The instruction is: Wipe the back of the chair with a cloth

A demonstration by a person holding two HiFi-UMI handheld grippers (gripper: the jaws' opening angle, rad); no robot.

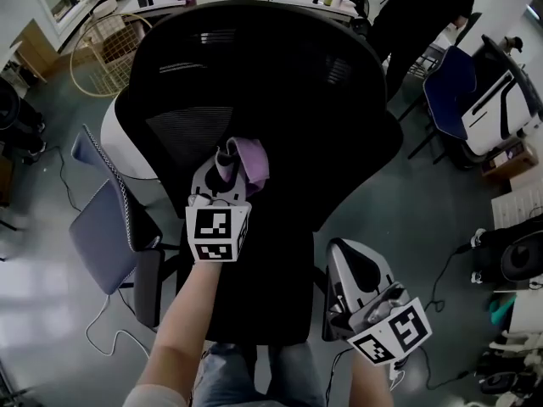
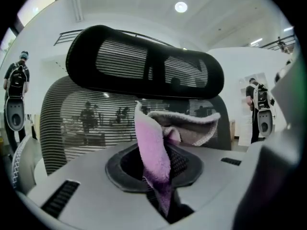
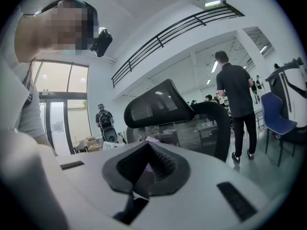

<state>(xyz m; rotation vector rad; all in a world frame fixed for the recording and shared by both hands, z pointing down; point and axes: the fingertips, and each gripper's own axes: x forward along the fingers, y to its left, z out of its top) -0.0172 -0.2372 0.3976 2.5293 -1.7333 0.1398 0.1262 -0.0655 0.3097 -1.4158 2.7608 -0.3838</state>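
At the left of the head view stands a blue chair (image 1: 100, 231); a round wire basket (image 1: 103, 51) sits in the upper left. Near the middle, the left gripper (image 1: 226, 161) has its jaws pressed on a purple cloth (image 1: 248, 164); the cloth sticks up out of the jaws, in front of the back of the big black chair (image 1: 280, 91), which fills the middle of the frame. In the left gripper view, the gripper (image 2: 156, 169) pinches the cloth (image 2: 154, 147) low down; one end stands up and the other folds over to the right; behind it we see the headrest (image 2: 144, 61) and the mesh back; we cannot tell if the cloth touches the back. Lower right in the head view, the right gripper (image 1: 344, 253) is beside the chair's lower edge. In the right gripper view, its jaws (image 3: 146, 164) are close together and hold nothing. A person in black (image 1: 422, 15) stands at the upper right; another blue chair (image 1: 450, 83) is near them.
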